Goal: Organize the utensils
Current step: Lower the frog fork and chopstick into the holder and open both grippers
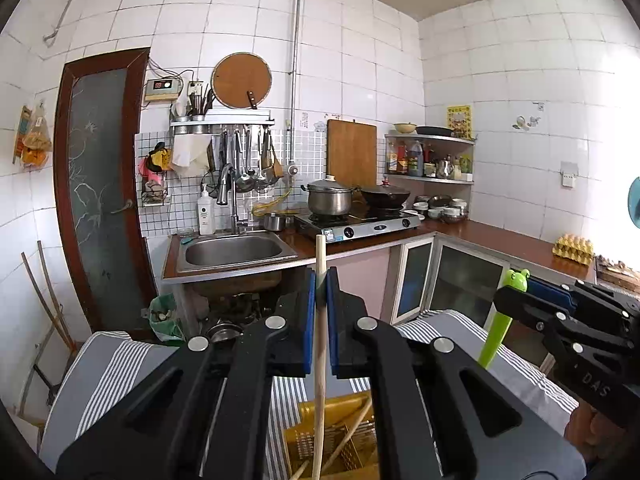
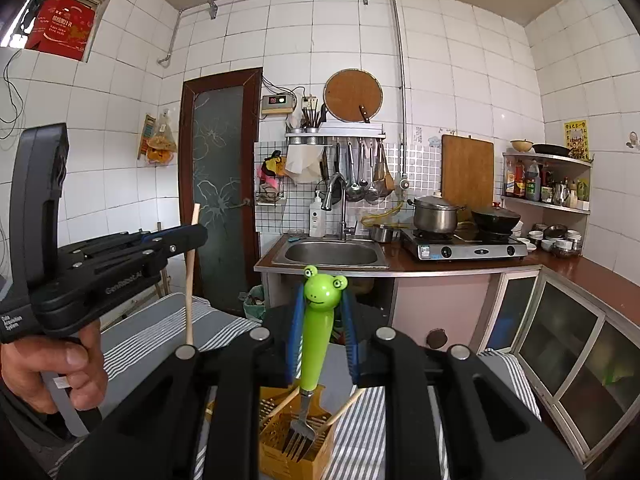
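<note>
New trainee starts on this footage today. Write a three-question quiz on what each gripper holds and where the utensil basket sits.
1. True or false: the left gripper has its jaws shut on a wooden chopstick.
2. What is the right gripper holding?
A. a steel ladle
B. a fork with a green frog handle
C. a knife
3. Fill in: the yellow utensil basket stands on a ______ cloth.

Key
1. True; the chopstick stands nearly upright between the blue pads.
2. B; its tines point down over the basket.
3. Striped, grey and white.
</note>
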